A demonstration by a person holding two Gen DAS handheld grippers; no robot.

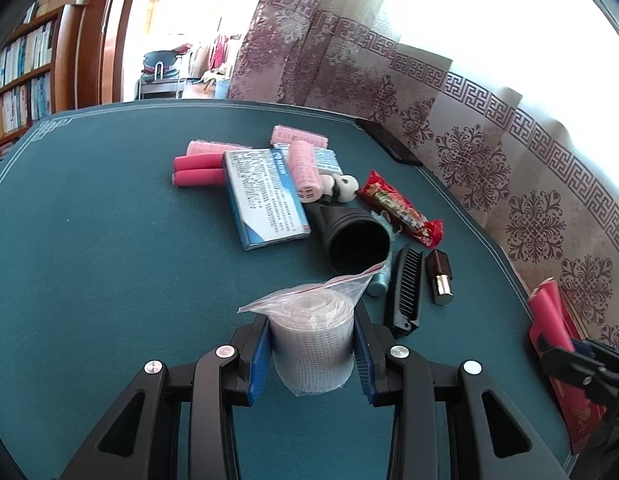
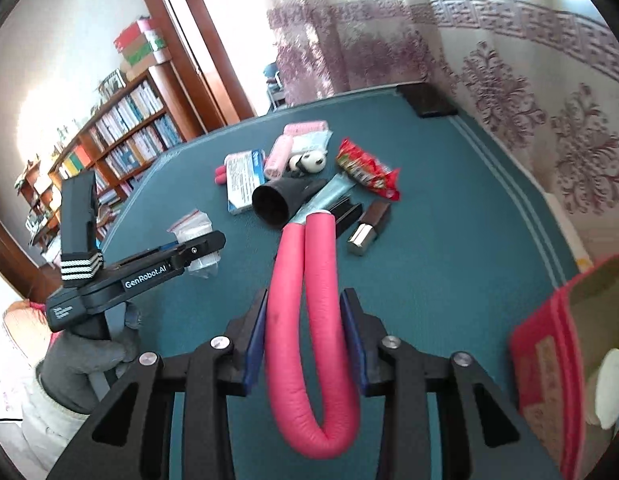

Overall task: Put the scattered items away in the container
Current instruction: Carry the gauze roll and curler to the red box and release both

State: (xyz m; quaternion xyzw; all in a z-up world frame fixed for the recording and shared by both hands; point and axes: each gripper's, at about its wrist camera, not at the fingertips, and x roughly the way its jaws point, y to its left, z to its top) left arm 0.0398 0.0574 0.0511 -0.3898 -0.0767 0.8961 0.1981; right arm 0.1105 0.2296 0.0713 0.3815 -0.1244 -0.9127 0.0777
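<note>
- Step in hand, as I judge it: both grippers loaded, carry phase toward the red box (image 2: 549, 364) at right table edge.
- Left gripper (image 1: 313, 354): clamped on a bagged white mesh roll (image 1: 313, 344), blue pads pressing both sides, held just above the green table (image 1: 109, 260).
- Right gripper (image 2: 305, 344): clamped on a folded red foam curler (image 2: 301, 320), its bend toward the camera, both ends pointing away.
- Both point steeply down at the table; gloved hand (image 2: 89, 356) holds the left tool's handle.
- Next move probably: swing the curler right, over the box opening, release; then the roll.
- Still scattered: pink hair rollers (image 1: 305, 168), blue-white carton (image 1: 265, 196), black nozzle (image 1: 355, 240), comb (image 1: 405, 292), red snack packet (image 1: 401, 208), lipstick (image 1: 439, 276).
</note>
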